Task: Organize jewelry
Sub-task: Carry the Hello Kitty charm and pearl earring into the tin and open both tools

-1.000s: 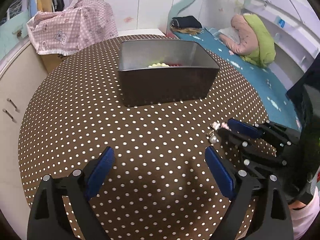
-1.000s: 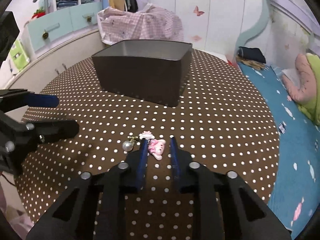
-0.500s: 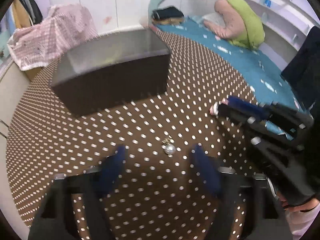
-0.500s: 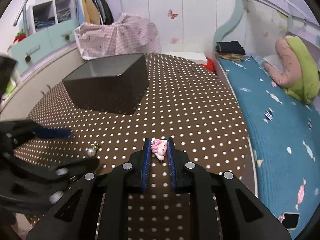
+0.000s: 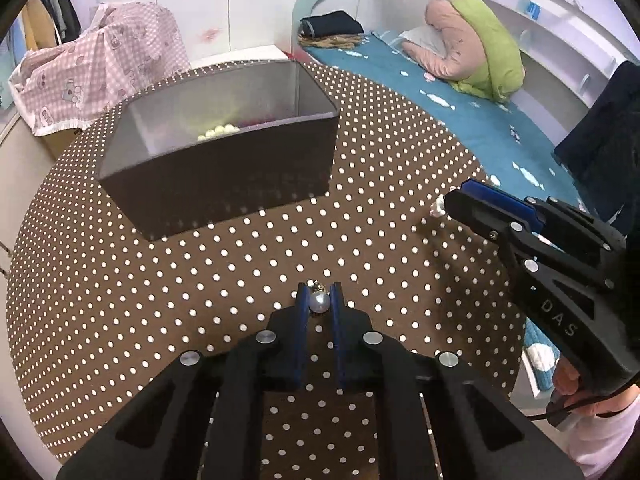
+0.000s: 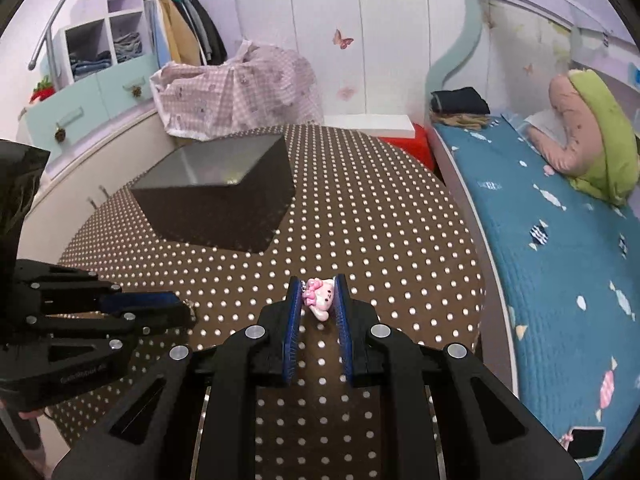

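Observation:
My left gripper [image 5: 319, 300] is shut on a pearl earring [image 5: 320, 302] with a small metal clasp, low over the dotted table. My right gripper [image 6: 319, 292] is shut on a pink cat charm [image 6: 320, 300] and holds it above the table; it also shows in the left wrist view [image 5: 448, 202] at the right. The dark open box [image 5: 224, 184] stands farther back on the table, with yellow-white beads [image 5: 218, 132] and something red inside. The box also shows in the right wrist view [image 6: 224, 200].
The round table has a brown polka-dot cloth [image 5: 120, 280]. A bed with a blue cover [image 6: 560, 240] runs along the right. A pink checked cloth [image 5: 100, 76] lies behind the table, beside white cabinets [image 6: 100, 160].
My left gripper has closed on the pearl earring that lay on the table. My right gripper, first closing on the pink charm, has lifted it off the table.

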Tool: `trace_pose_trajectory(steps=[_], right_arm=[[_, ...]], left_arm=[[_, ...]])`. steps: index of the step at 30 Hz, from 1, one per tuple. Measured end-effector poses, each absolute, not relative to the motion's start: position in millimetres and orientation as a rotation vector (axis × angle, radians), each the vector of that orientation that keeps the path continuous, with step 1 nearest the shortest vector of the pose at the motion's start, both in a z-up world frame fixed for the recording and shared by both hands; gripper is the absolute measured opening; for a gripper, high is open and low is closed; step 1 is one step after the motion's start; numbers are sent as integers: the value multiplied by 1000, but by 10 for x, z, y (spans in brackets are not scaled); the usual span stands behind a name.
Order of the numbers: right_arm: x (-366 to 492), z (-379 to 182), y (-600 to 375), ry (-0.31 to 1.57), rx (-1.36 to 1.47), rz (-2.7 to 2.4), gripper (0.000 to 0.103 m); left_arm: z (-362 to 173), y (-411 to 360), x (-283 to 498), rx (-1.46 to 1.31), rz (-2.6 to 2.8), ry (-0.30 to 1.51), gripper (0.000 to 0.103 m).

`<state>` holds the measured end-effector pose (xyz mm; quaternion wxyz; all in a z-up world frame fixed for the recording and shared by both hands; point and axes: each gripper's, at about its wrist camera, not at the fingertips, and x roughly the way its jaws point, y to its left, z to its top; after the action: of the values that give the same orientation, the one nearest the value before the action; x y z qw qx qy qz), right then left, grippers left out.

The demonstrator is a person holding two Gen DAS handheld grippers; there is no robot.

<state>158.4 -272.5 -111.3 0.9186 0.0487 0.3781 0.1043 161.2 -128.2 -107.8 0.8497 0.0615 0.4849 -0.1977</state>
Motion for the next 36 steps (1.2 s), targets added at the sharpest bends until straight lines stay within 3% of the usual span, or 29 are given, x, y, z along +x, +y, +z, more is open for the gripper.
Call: trace_pose_trajectory(steps=[22,36], right_arm=[[1988,-313,-2281,632,107,262,17],[2435,-245,-1944,658,114,294,18]], left_arm=[[-146,-880,1907,97,-380,812,9],[-102,-592,2316,18,-303,818,10]])
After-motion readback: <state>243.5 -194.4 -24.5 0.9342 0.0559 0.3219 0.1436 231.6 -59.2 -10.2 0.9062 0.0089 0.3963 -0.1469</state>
